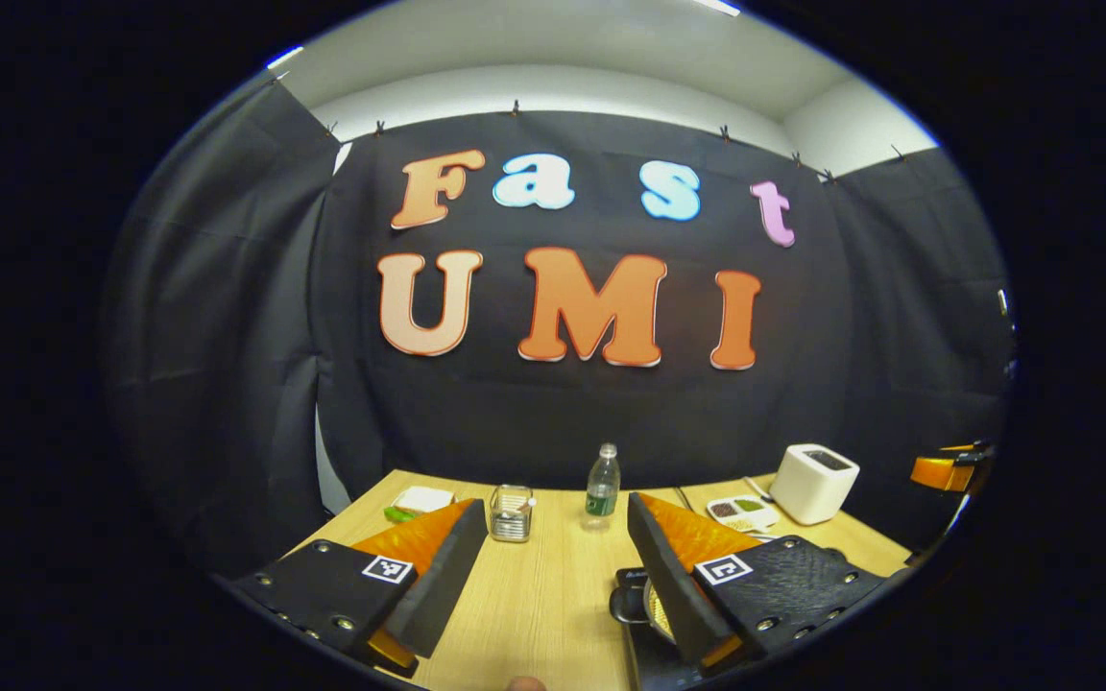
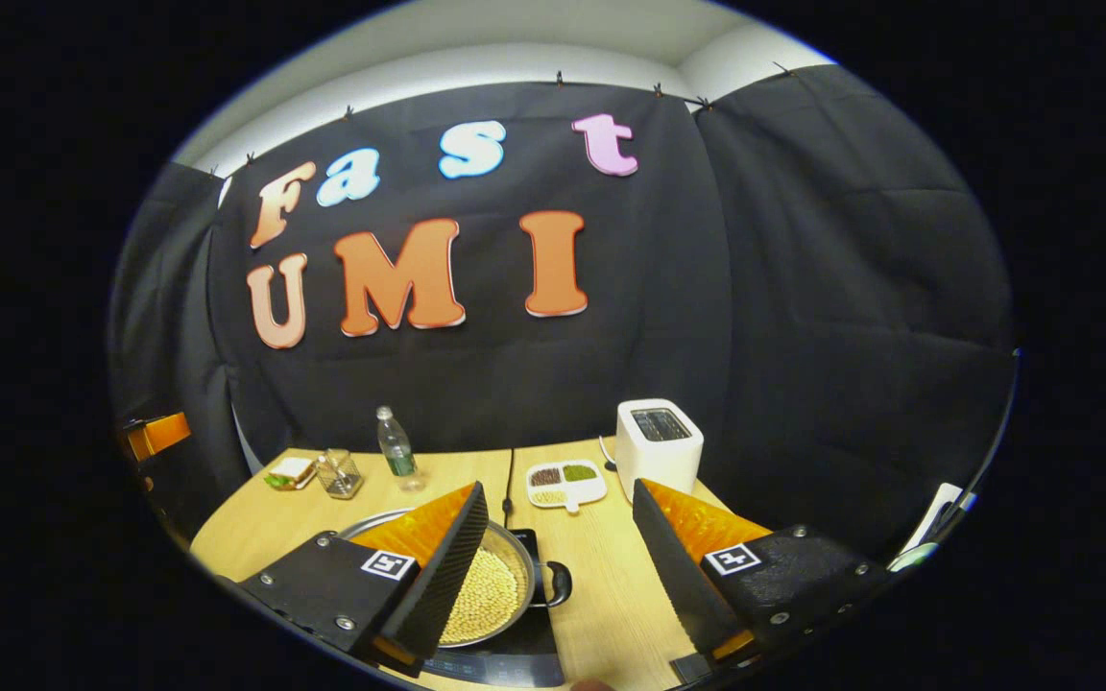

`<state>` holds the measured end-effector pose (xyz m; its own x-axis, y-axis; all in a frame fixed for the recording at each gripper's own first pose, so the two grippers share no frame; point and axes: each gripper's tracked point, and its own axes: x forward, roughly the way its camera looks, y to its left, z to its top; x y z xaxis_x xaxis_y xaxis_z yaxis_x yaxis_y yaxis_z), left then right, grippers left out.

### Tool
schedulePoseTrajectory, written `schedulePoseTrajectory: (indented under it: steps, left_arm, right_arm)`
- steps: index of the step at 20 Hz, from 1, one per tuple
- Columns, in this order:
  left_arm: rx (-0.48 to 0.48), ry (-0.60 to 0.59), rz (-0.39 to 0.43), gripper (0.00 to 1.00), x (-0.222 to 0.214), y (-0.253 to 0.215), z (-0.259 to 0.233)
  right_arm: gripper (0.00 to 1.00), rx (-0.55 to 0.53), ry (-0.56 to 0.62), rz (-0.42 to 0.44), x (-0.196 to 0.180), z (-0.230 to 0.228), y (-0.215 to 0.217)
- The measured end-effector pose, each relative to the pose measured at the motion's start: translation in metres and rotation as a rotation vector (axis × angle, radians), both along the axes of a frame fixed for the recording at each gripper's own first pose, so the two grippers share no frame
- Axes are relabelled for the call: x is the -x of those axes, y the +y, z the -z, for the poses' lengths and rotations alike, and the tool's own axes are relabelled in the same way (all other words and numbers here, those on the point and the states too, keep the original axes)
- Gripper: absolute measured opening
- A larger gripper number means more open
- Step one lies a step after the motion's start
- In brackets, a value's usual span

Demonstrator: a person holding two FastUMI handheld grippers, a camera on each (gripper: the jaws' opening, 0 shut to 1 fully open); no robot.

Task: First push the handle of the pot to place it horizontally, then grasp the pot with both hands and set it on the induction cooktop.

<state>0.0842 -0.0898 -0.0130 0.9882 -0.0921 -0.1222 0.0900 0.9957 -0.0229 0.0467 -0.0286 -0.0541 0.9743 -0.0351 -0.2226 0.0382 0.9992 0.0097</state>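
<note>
A steel pot [image 2: 498, 587] full of pale beans sits on the black induction cooktop [image 2: 515, 662], partly behind my right gripper's left finger. Its dark loop handle [image 2: 555, 583] points right. My right gripper [image 2: 558, 523] hovers open above the pot's right side, holding nothing. In the left gripper view, the pot's rim [image 1: 654, 607] and its left handle [image 1: 624, 605] peek out beside the right finger, on the cooktop [image 1: 644, 657]. My left gripper [image 1: 553, 537] is open over bare table left of the pot.
On the wooden table [image 2: 601, 585] stand a white toaster [image 2: 659, 446], a divided dish of grains [image 2: 565, 483], a water bottle [image 2: 396, 446], a glass jar [image 2: 340, 472] and a plate with a sandwich [image 2: 290, 472]. The other gripper [image 1: 945, 470] shows at the far right edge.
</note>
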Motion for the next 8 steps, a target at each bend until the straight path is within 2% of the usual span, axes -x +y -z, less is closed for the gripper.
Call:
schedulePoseTrajectory:
  steps: [2, 4, 5, 6, 8]
  left_arm:
    - [-0.014, -0.095, -0.02, 0.9, 0.015, 0.012, -0.041]
    - [-0.03, -0.147, -0.015, 0.91, 0.037, 0.014, -0.062]
    - [-0.045, -0.154, -0.011, 0.9, 0.043, 0.014, -0.065]
    - [-0.06, -0.151, -0.007, 0.91, 0.047, 0.013, -0.065]
    - [-0.062, -0.134, 0.014, 0.91, 0.055, 0.006, -0.061]
  right_arm:
    - [0.94, -0.004, -0.053, -0.013, 0.015, -0.023, 0.002]
    - [0.94, -0.002, -0.09, -0.021, 0.027, -0.041, 0.002]
    - [0.94, -0.005, -0.105, -0.021, 0.032, -0.048, 0.001]
    - [0.99, -0.01, -0.117, -0.02, 0.035, -0.052, 0.001]
    - [0.99, -0.019, -0.132, -0.023, 0.041, -0.058, 0.001]
